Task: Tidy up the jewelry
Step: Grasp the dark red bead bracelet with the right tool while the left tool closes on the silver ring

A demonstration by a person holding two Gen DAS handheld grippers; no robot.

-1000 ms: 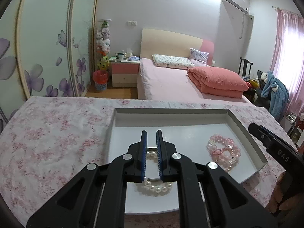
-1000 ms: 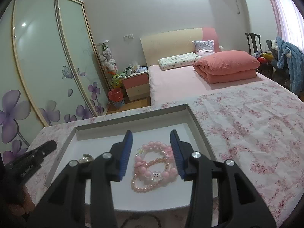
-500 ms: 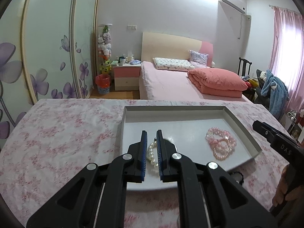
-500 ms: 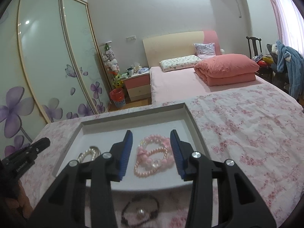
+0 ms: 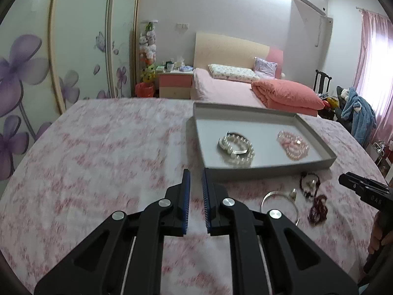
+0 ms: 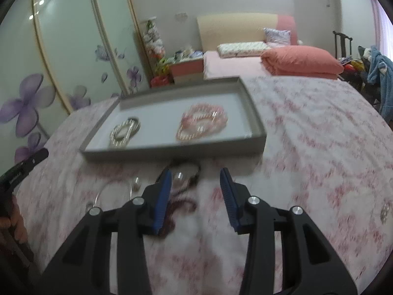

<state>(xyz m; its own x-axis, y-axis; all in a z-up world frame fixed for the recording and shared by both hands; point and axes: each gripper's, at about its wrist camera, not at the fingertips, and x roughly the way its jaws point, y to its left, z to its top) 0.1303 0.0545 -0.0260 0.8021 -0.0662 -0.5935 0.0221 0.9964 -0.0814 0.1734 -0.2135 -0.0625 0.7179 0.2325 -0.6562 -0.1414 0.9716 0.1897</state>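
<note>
Now both claws (image 5: pixel 195 172) (image 6: pixel 195 172) empty, parted

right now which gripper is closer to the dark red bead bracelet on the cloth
Right. The right gripper hovers over the dark red bead bracelet, which shows beside its left finger. The left gripper is off to the bracelet's left, past the silver bangle.

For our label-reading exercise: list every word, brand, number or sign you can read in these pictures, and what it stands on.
"DAS": on the side of the right tongs, in the left wrist view.
Lettering on the left tongs, in the right wrist view: too blurred to read.
No other text is legible.
</note>
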